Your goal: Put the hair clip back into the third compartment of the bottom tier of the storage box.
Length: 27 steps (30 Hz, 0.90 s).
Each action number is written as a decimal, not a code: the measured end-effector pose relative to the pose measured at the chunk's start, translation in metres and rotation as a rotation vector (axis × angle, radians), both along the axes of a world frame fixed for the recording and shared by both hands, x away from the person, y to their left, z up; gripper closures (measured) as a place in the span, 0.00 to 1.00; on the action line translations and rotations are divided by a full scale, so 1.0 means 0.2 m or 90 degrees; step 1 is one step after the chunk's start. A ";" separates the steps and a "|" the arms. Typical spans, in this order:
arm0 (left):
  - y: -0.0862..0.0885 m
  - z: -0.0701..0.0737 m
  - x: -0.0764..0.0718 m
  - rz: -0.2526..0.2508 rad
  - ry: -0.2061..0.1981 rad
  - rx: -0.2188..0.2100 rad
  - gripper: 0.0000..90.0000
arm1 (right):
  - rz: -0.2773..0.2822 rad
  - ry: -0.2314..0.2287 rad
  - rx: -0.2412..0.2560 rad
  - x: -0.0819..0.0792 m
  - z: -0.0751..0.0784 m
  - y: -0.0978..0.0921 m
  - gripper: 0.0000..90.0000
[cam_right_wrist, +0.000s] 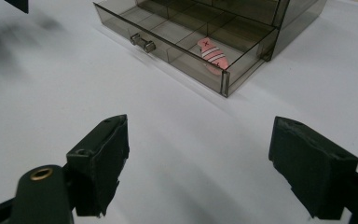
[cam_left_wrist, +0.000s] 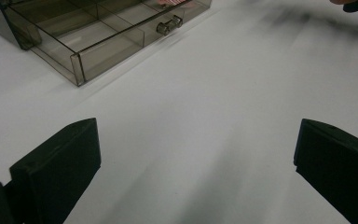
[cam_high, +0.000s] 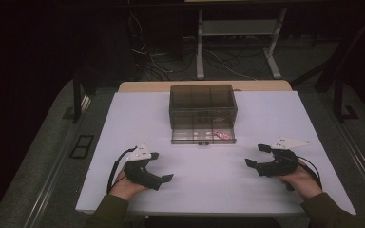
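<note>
A: How does the left gripper [cam_high: 162, 167] stand?

B: Released. Its jaws are spread wide with only bare table [cam_high: 138, 118] between them, and it sits low near the front edge, at about 8 o'clock from the middle of the table. A hand [cam_high: 125, 186] holds it from behind.

A: And the right gripper [cam_high: 257, 156]?

B: The same: jaws wide apart, gripping nothing. It rests at about 4 o'clock, held by the other hand [cam_high: 300, 183].

A: What lies past them?

B: A smoky see-through drawer box [cam_high: 202, 103] stands toward 12 o'clock, well apart from both grippers. Its bottom drawer [cam_high: 190, 136] is pulled out toward the person, with a small knob [cam_right_wrist: 142, 43] on the front.

A: Anything inside?

B: Yes, a pink striped toy [cam_right_wrist: 212, 54] lies in the drawer's right-hand compartment, close to the front corner. From the right gripper's view it is at about 1 o'clock ahead of the jaws. In the left gripper's view the drawer's corner sits at about 11 o'clock, and only a sliver of pink peeks at the top edge.

A: Are the grippers near each other?

B: No, well apart, one on each side.
</note>
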<state>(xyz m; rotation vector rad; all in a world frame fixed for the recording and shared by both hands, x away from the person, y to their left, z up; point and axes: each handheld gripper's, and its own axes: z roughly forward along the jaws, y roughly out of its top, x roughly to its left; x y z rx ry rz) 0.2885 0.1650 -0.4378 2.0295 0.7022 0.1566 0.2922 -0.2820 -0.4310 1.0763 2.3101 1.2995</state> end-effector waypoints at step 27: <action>0.00 0.00 0.00 0.003 0.002 0.001 0.00 | 0.011 -0.010 -0.019 -0.11 -0.02 -0.03 0.20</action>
